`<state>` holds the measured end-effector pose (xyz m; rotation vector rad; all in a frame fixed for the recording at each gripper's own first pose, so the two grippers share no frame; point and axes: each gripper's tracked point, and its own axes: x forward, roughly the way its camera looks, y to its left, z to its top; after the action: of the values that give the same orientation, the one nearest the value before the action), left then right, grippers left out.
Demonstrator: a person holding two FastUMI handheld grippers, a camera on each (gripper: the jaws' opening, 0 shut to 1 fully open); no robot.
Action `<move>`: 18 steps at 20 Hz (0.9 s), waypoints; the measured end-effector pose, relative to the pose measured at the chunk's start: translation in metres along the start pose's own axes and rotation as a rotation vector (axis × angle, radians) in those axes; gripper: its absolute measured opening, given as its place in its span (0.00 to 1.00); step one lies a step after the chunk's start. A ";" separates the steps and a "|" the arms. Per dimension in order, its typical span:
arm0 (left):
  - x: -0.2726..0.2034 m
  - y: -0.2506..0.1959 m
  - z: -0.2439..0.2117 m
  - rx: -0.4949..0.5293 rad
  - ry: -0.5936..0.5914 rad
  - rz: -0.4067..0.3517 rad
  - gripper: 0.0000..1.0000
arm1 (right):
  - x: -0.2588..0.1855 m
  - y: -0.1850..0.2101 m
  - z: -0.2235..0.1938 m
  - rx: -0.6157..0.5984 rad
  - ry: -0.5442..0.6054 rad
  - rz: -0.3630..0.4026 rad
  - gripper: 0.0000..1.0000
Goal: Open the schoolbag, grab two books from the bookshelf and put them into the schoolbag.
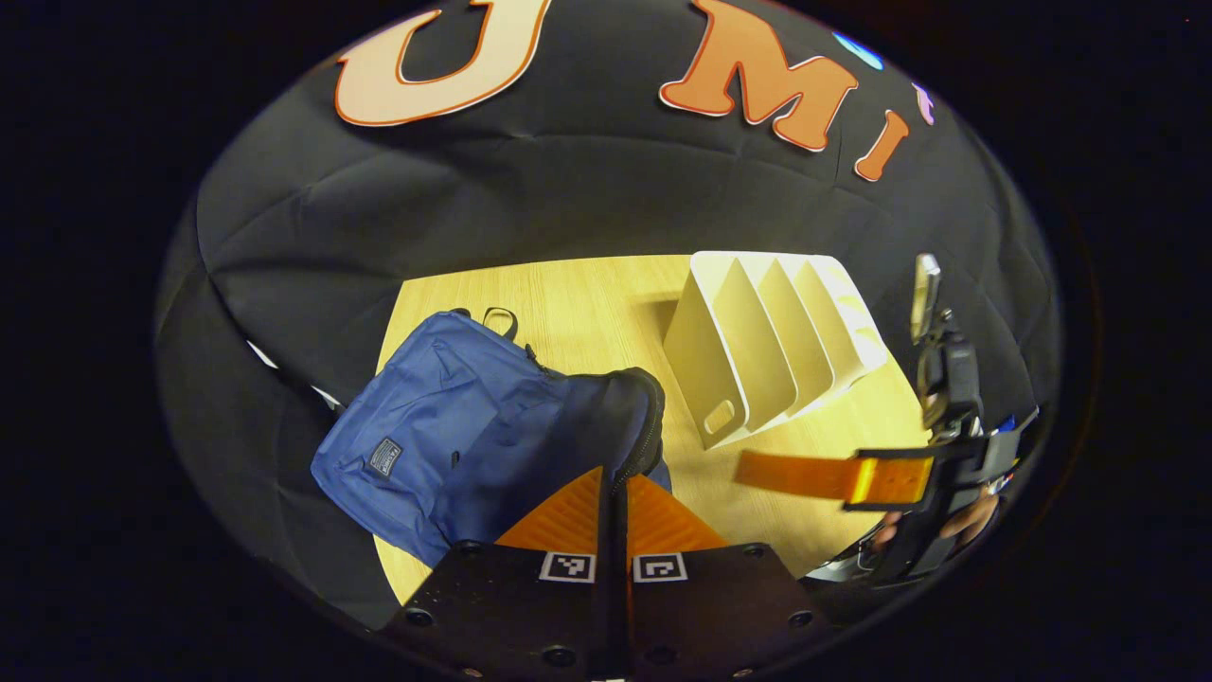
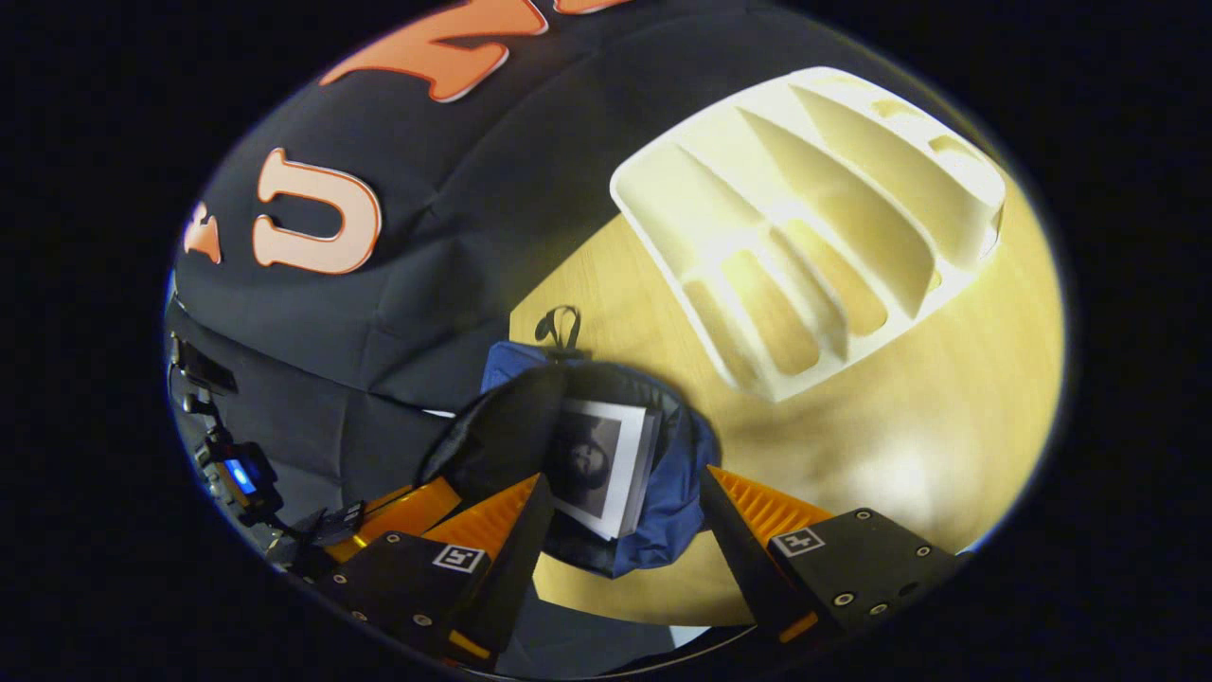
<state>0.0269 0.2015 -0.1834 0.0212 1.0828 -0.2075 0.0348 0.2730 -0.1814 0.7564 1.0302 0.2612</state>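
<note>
- In the left gripper view, one blue schoolbag lies on the wooden table, with its front label and outer cloth showing; its dark zippered mouth edge rises on the side nearest the bookshelf.
- The left gripper is clenched: its two orange fingers meet with the schoolbag's mouth edge caught between them.
- Right of the schoolbag in that view stands one white bookshelf, its slots open; no book can be made out in them.
- Farther right from the schoolbag, the right gripper hangs above the table near the bookshelf, a hand behind it; its jaw state cannot be told from there.
- The right gripper view looks into the schoolbag: the mouth is open and books sit inside, a pale cover with a dark picture on top; how many cannot be told.
- The right gripper is released, its two fingers spread to either side of the schoolbag's mouth, holding nothing.
- Beyond the schoolbag, upper right, lies the bookshelf.
</note>
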 end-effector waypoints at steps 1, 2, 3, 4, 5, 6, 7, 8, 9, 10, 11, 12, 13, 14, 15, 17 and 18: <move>0.003 -0.003 -0.003 0.005 0.006 0.002 0.01 | -0.011 -0.008 0.012 -0.023 -0.029 -0.016 0.94; 0.005 -0.007 -0.006 0.011 0.012 0.005 0.00 | -0.022 -0.016 0.026 -0.032 -0.061 -0.034 0.94; 0.008 -0.011 -0.010 0.020 0.020 0.008 0.01 | -0.032 -0.023 0.040 -0.037 -0.087 -0.044 0.94; 0.013 -0.016 -0.015 0.027 0.028 0.012 0.01 | -0.041 -0.030 0.052 -0.037 -0.116 -0.055 0.94; 0.016 -0.020 -0.019 0.035 0.039 0.016 0.01 | -0.049 -0.038 0.061 -0.041 -0.134 -0.063 0.94; 0.021 -0.023 -0.022 0.037 0.047 0.020 0.00 | -0.056 -0.046 0.071 -0.044 -0.157 -0.079 0.94; 0.023 -0.026 -0.027 0.036 0.053 0.024 0.01 | -0.064 -0.053 0.083 -0.056 -0.184 -0.086 0.94; 0.027 -0.028 -0.029 0.036 0.055 0.030 0.01 | -0.071 -0.061 0.093 -0.070 -0.210 -0.104 0.94; 0.029 -0.030 -0.034 0.035 0.058 0.034 0.01 | -0.078 -0.068 0.099 -0.084 -0.229 -0.112 0.94; 0.032 -0.033 -0.038 0.032 0.063 0.039 0.01 | -0.085 -0.074 0.107 -0.093 -0.248 -0.122 0.94; 0.035 -0.034 -0.043 0.031 0.067 0.045 0.00 | -0.090 -0.079 0.112 -0.097 -0.260 -0.129 0.94; 0.040 -0.036 -0.049 0.031 0.073 0.050 0.01 | -0.094 -0.084 0.116 -0.093 -0.268 -0.135 0.94; 0.042 -0.040 -0.056 0.028 0.081 0.055 0.01 | -0.097 -0.089 0.119 -0.088 -0.273 -0.137 0.94; 0.047 -0.043 -0.059 0.031 0.079 0.060 0.01 | -0.101 -0.095 0.121 -0.082 -0.275 -0.143 0.94; 0.049 -0.046 -0.063 0.030 0.083 0.067 0.01 | -0.104 -0.099 0.125 -0.081 -0.280 -0.148 0.94; 0.058 -0.048 -0.073 0.019 0.086 0.082 0.01 | -0.109 -0.108 0.127 -0.091 -0.288 -0.160 0.94; 0.062 -0.049 -0.078 0.015 0.090 0.096 0.01 | -0.111 -0.110 0.128 -0.097 -0.288 -0.160 0.94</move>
<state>-0.0224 0.1528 -0.2702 0.0968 1.1674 -0.1296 0.0706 0.0781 -0.1436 0.5995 0.7932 0.0608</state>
